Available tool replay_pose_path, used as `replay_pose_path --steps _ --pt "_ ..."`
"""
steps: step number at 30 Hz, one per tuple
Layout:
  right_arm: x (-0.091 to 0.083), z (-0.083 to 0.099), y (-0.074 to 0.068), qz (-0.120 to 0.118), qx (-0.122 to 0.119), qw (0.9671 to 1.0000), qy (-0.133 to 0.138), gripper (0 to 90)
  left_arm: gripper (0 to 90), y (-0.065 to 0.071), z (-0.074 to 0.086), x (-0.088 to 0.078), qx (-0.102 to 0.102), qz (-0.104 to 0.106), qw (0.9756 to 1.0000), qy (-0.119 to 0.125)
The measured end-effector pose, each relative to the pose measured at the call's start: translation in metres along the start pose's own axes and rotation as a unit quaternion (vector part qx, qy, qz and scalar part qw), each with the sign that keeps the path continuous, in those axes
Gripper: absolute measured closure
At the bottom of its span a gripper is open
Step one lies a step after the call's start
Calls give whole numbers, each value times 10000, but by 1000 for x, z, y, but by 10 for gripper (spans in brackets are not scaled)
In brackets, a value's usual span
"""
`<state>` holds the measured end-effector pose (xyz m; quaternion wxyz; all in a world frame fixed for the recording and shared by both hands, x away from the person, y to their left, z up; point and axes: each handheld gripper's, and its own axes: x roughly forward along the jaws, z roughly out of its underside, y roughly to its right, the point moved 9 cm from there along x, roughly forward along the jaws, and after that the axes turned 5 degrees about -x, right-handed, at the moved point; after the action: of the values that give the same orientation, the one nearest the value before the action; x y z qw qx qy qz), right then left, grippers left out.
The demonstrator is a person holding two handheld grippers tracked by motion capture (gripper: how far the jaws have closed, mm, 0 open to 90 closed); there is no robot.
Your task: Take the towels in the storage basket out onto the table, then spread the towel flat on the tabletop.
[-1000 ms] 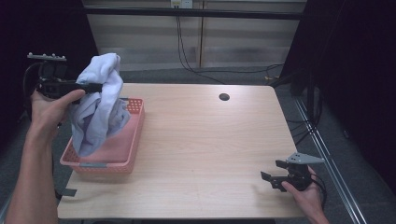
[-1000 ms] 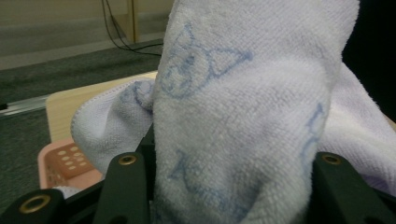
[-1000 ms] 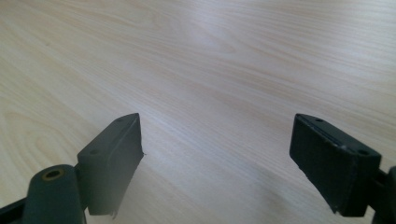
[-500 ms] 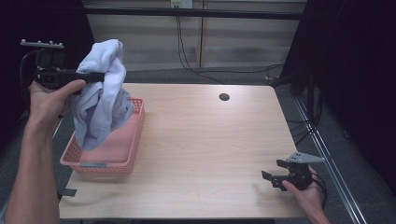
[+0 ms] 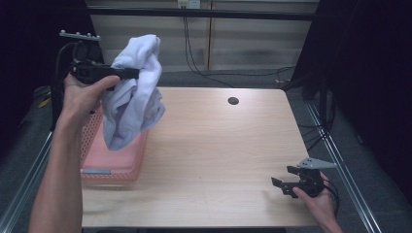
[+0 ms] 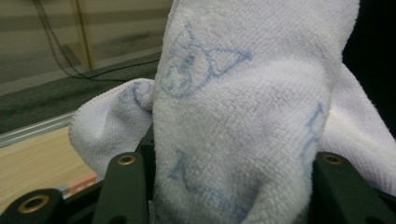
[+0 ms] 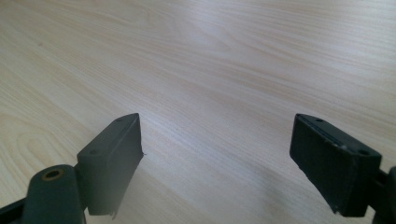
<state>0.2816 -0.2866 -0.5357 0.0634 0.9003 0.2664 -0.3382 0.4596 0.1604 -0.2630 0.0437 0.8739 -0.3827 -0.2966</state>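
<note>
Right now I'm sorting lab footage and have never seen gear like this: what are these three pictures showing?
A person stands at a wooden table, holding a hand-operated tool with two-jawed tongs in each hand. One picture looks down from above; the other two come from small cameras riding on each tool, looking along its black jaws. The left tongs grip a bunched white towel with pale blue drawings, lifted above a pink basket at the table's left edge. The right tongs sit low at the table's near right corner, jaws open with nothing between them. A small dark hole marks the far side.
</note>
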Motion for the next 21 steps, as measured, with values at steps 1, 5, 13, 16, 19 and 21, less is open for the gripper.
replay_pose_path --steps 1,5,13,16,19,21 --pt "-1 0 0 -1 25 10000 8 169 501 4 0 4 27 42 10000 -30" --pt "-1 0 0 -7 -25 10000 28 170 501 21 0 20 161 123 9997 -105" --pt "-3 1 0 -19 -45 10000 30 169 501 43 13 51 294 287 9985 -352" --pt "-4 1 0 -18 -38 10000 37 170 501 56 18 60 358 419 9978 -368" --pt "-3 1 0 -14 -27 10000 24 169 500 61 24 72 355 458 9973 -455" --pt "-3 1 0 -15 -52 10000 18 170 500 64 30 82 338 469 9971 -492"
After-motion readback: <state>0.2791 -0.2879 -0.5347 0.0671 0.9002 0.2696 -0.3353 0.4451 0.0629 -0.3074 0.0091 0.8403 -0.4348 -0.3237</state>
